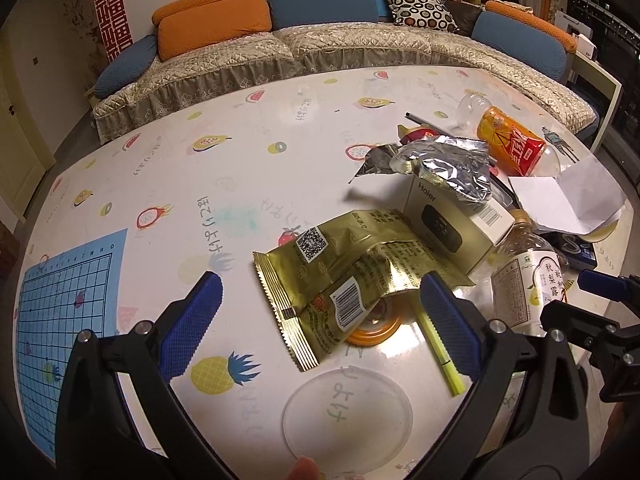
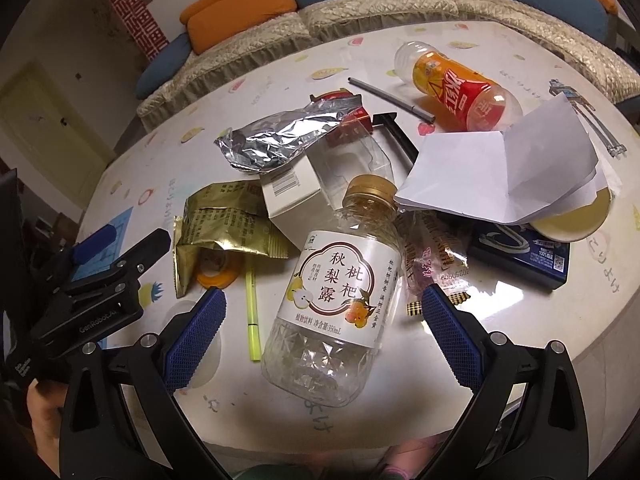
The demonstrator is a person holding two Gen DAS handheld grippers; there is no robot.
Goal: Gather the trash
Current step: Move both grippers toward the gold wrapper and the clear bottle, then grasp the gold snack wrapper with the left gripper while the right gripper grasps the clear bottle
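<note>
I am hovering both tools over a littered table [image 1: 280, 128], with nothing collected so far as these views show: my left gripper [image 1: 320, 312] is spread wide and empty around the gold wrapper [image 1: 340, 276], while my right gripper [image 2: 322, 316] is likewise released, its blue pads straddling the clear bottle [image 2: 332, 288] lying on its side with its gold cap pointing away from me. I am judging this as the reach-and-pick stage; the next move is calling for the right fingers to be lowering onto the bottle's labelled waist and clenching across it, and the left to be pinching the wrapper's flat crinkled edge without catching the yellow highlighter [image 1: 440, 352] or the orange lid [image 1: 374, 330] tucked just beneath it. The left view is showing the blue grid mat [image 1: 68, 312] and a round translucent disc [image 1: 348, 412] close in front of the tool; the right view is revealing the white folded paper [image 2: 500, 172], the dark blue box [image 2: 524, 252] under it and the whole orange-labelled bottle [image 2: 456, 88] near the far edge. No bin is appearing in either view
</note>
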